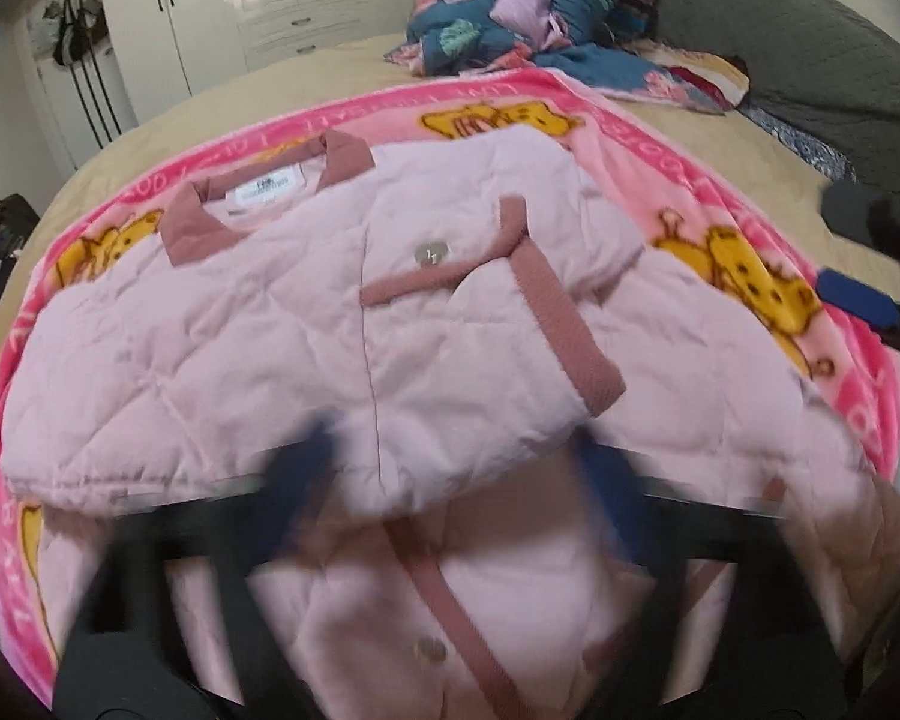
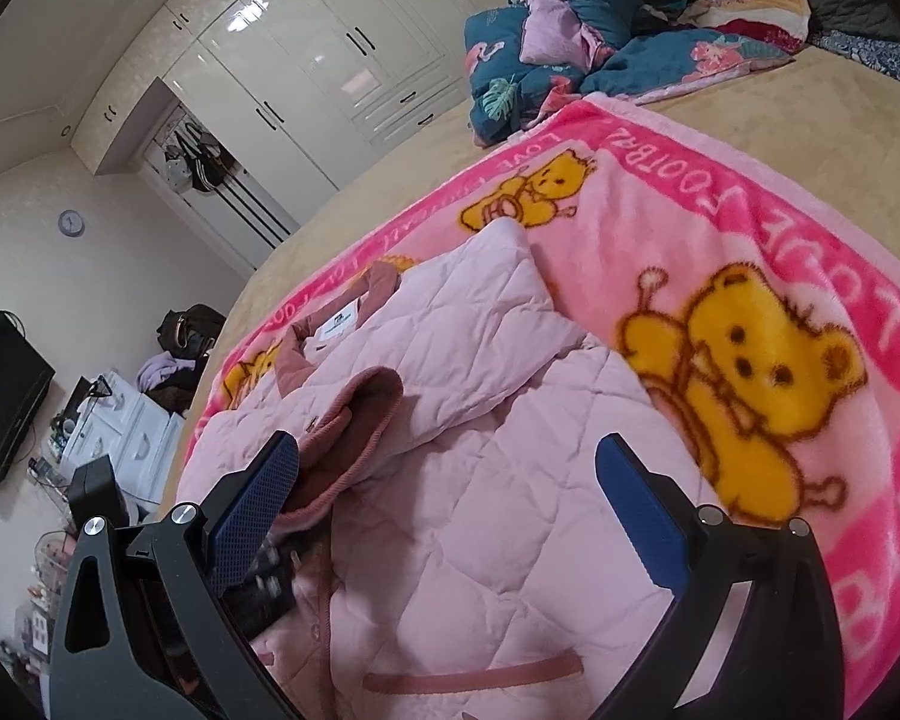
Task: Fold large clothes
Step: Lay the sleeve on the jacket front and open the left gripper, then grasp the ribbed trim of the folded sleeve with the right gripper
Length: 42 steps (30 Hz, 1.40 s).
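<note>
One bed point(image 2: 780, 120) w/ tan cover filling most of both views, carrying a pink bear-print blanket point(image 2: 750, 276) spread flat. Lying on that blanket: pink quilted jacket point(image 1: 222, 348), collar w/ white label toward the far side, darker pink cuffed sleeve point(image 1: 561, 324) folded across the chest, snap button showing beside it. Sitting further back on the bed: heaped teal flamingo-print duvet point(image 1: 510, 6). Standing behind: white glossy wardrobe point(image 2: 330, 66), bags hanging in a niche; black TV point(image 2: 3, 396) and round wall clock point(image 2: 71, 222) on the left wall in the right wrist view. Left gripper point(image 1: 444, 480) hovering over the jacket's lower half, blurred, jaws looking spread wide, nothing clamped. Right gripper point(image 2: 450, 504) gaping wide over the quilted fabric near the cuff, gripping nothing, blue pads point(image 2: 642, 516) apart.
</note>
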Each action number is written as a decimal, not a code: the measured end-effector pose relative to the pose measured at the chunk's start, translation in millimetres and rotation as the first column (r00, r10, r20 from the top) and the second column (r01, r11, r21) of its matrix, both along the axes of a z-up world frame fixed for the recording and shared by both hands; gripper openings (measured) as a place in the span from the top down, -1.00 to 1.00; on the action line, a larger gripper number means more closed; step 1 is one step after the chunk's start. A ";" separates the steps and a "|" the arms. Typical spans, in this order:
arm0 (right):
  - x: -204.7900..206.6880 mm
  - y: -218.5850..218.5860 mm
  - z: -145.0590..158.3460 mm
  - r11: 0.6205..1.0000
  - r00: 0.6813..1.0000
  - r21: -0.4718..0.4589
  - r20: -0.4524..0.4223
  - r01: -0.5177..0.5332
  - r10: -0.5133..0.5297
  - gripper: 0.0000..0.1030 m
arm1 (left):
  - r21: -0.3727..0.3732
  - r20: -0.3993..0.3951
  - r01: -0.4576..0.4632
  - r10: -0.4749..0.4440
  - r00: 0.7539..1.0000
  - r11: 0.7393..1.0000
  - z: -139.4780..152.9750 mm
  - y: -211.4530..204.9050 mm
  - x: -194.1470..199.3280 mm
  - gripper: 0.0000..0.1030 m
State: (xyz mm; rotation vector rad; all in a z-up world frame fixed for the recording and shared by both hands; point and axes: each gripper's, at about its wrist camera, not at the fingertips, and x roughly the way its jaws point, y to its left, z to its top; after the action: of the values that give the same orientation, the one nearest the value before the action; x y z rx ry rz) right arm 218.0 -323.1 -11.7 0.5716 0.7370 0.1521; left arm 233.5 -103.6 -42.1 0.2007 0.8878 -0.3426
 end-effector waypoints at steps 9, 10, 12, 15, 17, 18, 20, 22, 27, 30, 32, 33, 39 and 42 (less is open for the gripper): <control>13.7 35.3 -14.6 0.995 0.994 0.020 -0.052 -0.095 0.095 -0.92 | -0.095 -0.014 -0.131 0.130 0.991 0.987 16.2 70.5 -21.4 -0.82; 16.0 42.2 -17.9 0.993 0.992 0.026 -0.059 -0.113 0.114 -0.92 | -0.099 -0.011 -0.151 0.151 0.988 0.983 19.2 78.3 -22.8 -0.82; 20.2 56.8 -25.8 0.990 0.987 0.033 -0.080 -0.140 0.142 -0.92 | -0.119 0.001 -0.209 0.211 0.978 0.971 27.4 102.2 -26.3 -0.82; 25.8 78.2 -36.6 0.983 0.979 0.041 -0.099 -0.177 0.180 -0.92 | -0.138 0.022 -0.278 0.283 0.959 0.951 37.3 130.8 -29.6 -0.82; 29.7 91.5 -45.3 0.980 0.974 0.058 -0.114 -0.193 0.198 -0.92 | -0.157 0.026 -0.317 0.324 0.946 0.936 42.0 147.2 -30.9 -0.82; 31.5 94.9 -47.9 0.979 0.972 0.064 -0.118 -0.194 0.201 -0.92 | -0.166 0.025 -0.334 0.342 0.939 0.928 43.3 154.4 -31.3 -0.82; 34.7 102.1 -54.9 0.977 0.970 0.077 -0.130 -0.198 0.207 -0.92 | -0.186 0.027 -0.368 0.379 0.925 0.911 45.7 170.3 -33.9 -0.82; 37.1 107.6 -62.8 0.975 0.968 0.108 -0.137 -0.194 0.208 -0.92 | -0.201 0.026 -0.393 0.406 0.913 0.897 47.1 184.3 -35.2 -0.82; 42.6 113.2 -75.4 0.973 0.967 0.141 -0.149 -0.184 0.205 -0.30 | -0.234 0.018 -0.443 0.459 0.888 0.866 46.3 212.6 -41.9 -0.82; 42.2 110.4 -78.6 0.976 0.972 0.133 -0.139 -0.173 0.191 -0.01 | -0.260 0.012 -0.463 0.483 0.876 0.847 45.8 224.2 -44.0 -0.82; 40.9 108.5 -80.8 0.972 0.972 0.145 -0.120 -0.185 0.202 0.26 | -0.270 0.010 -0.471 0.491 0.871 0.840 44.7 228.5 -44.5 -0.82; 40.3 109.3 -80.5 0.970 0.971 0.142 -0.109 -0.197 0.213 0.33 | -0.273 0.007 -0.475 0.495 0.869 0.837 43.8 229.8 -44.2 -0.82; 31.6 117.8 -63.8 0.961 0.961 0.051 -0.042 -0.270 0.273 0.56 | -0.289 -0.005 -0.487 0.507 0.862 0.824 39.3 237.1 -40.6 -0.82; 30.8 118.6 -43.9 0.954 0.954 0.003 0.012 -0.299 0.299 0.61 | -0.289 -0.011 -0.489 0.508 0.861 0.823 37.3 240.3 -38.3 -0.82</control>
State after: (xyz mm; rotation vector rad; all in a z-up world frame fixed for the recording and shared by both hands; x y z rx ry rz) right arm 248.9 -204.6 -55.6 0.4599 0.8101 0.4380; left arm 195.3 136.7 -4.8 -0.2881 0.7816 0.0336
